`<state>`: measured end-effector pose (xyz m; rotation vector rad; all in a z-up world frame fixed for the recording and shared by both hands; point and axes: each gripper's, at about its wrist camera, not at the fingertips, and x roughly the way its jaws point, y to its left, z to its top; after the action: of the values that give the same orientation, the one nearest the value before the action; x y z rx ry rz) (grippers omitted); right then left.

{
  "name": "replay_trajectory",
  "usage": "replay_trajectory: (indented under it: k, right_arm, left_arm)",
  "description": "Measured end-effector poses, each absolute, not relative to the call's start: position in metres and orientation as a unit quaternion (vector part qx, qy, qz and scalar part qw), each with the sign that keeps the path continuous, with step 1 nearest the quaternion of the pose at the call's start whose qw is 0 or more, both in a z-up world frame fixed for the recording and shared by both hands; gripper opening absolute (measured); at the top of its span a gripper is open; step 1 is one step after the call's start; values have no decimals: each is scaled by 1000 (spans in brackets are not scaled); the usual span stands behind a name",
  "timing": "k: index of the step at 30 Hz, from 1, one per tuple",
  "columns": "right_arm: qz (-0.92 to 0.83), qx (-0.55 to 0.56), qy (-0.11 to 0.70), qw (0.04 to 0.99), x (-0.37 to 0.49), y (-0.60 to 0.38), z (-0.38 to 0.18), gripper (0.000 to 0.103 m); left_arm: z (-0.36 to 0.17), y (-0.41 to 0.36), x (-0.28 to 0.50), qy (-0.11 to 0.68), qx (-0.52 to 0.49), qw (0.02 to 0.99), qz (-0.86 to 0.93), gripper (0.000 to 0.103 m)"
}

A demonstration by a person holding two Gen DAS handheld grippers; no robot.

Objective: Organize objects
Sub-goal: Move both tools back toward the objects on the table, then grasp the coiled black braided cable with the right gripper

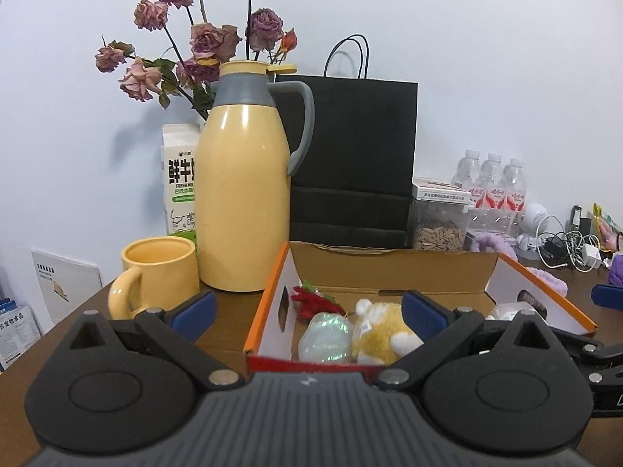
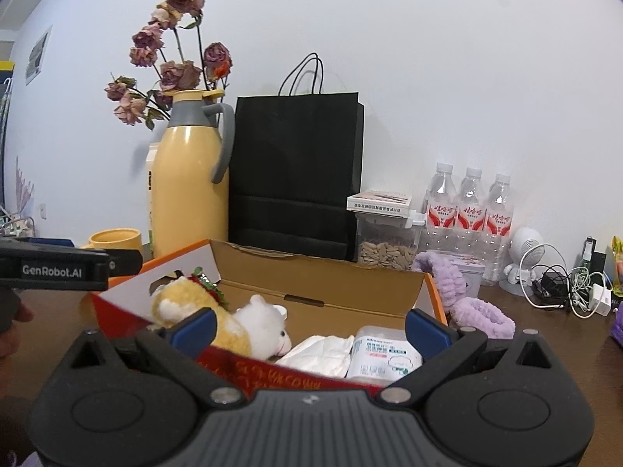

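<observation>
Left wrist view: the left gripper [image 1: 307,307] is spread wide and empty above the orange-rimmed cardboard box [image 1: 393,272], which already contains a yellow-and-white plush toy [image 1: 379,332].

Right wrist view: the right gripper [image 2: 309,327] is likewise released and empty. A purple fluffy headband [image 2: 481,317] lies outside, beside the box; sorting appears unfinished.

- one cardboard box [image 2: 319,276]
- one plush toy [image 2: 237,323]
- one wipes pack [image 2: 383,356]
- three water bottles [image 2: 471,210]
- one yellow thermos [image 1: 241,202], one yellow mug [image 1: 155,272]
- one black paper bag [image 1: 350,155]
- one milk carton [image 1: 179,179]
- one jar of seeds [image 2: 389,237]
- one purple headband [image 2: 467,303]
</observation>
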<state>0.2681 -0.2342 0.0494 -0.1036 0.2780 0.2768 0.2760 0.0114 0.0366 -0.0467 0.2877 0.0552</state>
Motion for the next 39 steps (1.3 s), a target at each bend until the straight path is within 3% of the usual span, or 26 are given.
replay_trajectory:
  k: [25, 39]
  right_arm:
    - [122, -19, 160, 979, 191, -244, 35, 103]
    - [166, -5, 229, 959, 192, -231, 27, 103]
  left_arm:
    - [12, 38, 197, 178, -29, 983, 21, 103]
    - [3, 46, 186, 198, -40, 979, 14, 103]
